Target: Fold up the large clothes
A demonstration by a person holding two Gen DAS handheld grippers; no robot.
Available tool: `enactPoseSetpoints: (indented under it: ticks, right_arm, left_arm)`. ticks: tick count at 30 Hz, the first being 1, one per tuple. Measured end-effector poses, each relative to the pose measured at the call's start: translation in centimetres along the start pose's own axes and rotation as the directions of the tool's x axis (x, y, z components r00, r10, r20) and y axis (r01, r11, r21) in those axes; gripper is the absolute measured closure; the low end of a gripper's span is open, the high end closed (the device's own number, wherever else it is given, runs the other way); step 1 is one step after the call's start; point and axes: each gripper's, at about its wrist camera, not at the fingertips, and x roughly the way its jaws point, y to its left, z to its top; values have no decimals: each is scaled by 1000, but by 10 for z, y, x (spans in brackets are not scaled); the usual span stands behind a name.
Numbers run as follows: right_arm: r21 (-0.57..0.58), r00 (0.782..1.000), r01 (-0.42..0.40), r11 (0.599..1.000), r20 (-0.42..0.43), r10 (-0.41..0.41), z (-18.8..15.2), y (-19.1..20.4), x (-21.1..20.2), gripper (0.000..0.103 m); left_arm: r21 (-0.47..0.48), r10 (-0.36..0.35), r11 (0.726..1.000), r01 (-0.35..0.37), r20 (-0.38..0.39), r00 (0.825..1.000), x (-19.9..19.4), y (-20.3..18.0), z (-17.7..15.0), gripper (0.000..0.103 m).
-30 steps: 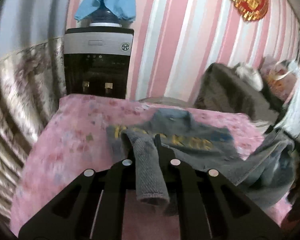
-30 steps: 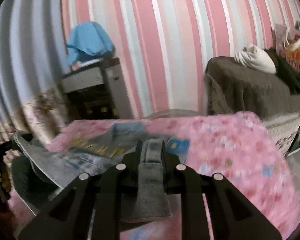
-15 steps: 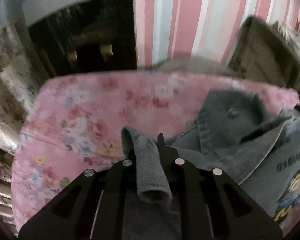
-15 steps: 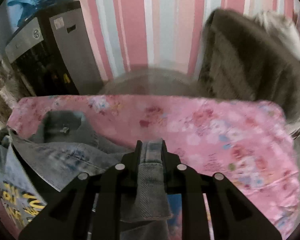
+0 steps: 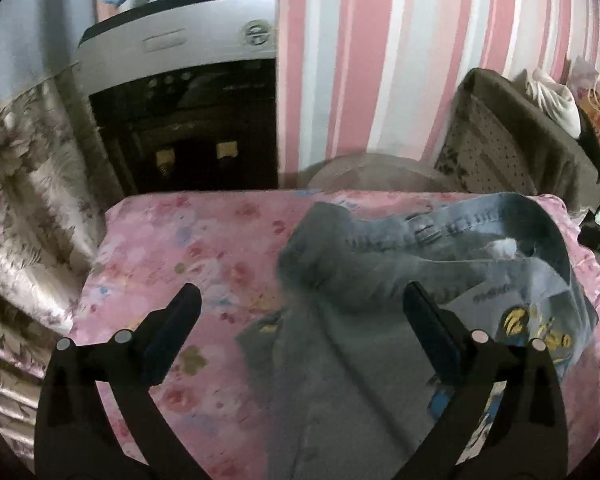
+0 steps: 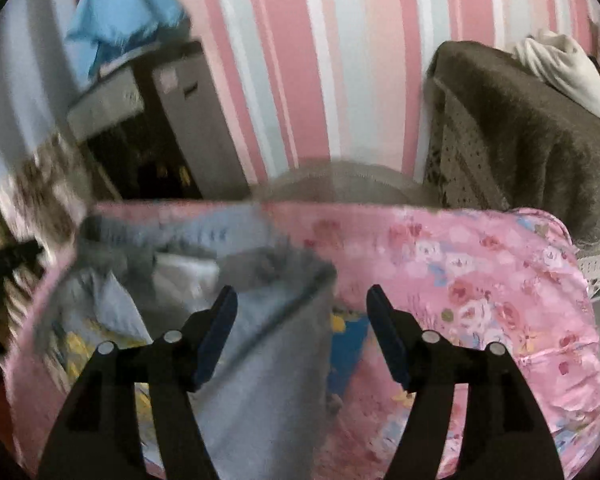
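Note:
A grey-blue denim jacket (image 5: 380,300) with yellow and blue print lies folded over on the pink floral tabletop (image 5: 172,248). My left gripper (image 5: 300,300) is open above its left part, fingers wide apart, holding nothing. In the right wrist view the jacket (image 6: 260,360) lies at the left half of the table (image 6: 480,280). My right gripper (image 6: 300,300) is open above the jacket's right edge, empty.
A water dispenser (image 5: 188,92) with a blue cloth on top stands behind the table against the striped wall. A brown covered chair (image 6: 520,132) with a white garment stands at the back right. A floral curtain (image 5: 24,200) hangs at the left.
Both grippers were shut on denim cloth and carried it toward the far edge; now both have opened and the cloth lies on the table.

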Motion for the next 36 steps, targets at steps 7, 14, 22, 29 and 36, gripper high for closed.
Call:
enactPoseSetpoints:
  ticks: [7, 14, 22, 29, 36]
  right_arm:
    - [-158, 998, 40, 987, -39, -47, -12, 5, 34, 35]
    - [-325, 999, 19, 945, -37, -33, -1, 28, 65, 96]
    - [103, 990, -140, 985, 42, 137, 18, -47, 54, 97]
    - [141, 993, 4, 990, -118, 13, 4, -54, 79, 60]
    - [151, 1000, -4, 989, 21, 1, -22, -34, 0, 29]
  left_arm:
    - [47, 0, 999, 6, -121, 993, 52, 6, -24, 3]
    - [158, -1, 987, 29, -174, 985, 93, -23, -17, 87]
    - [-96, -86, 992, 88, 19, 996, 61, 25, -18, 91]
    - [-141, -45, 990, 26, -134, 990, 92, 32, -24, 62]
    - [-52, 81, 995, -81, -18, 997, 30, 4, -24, 23]
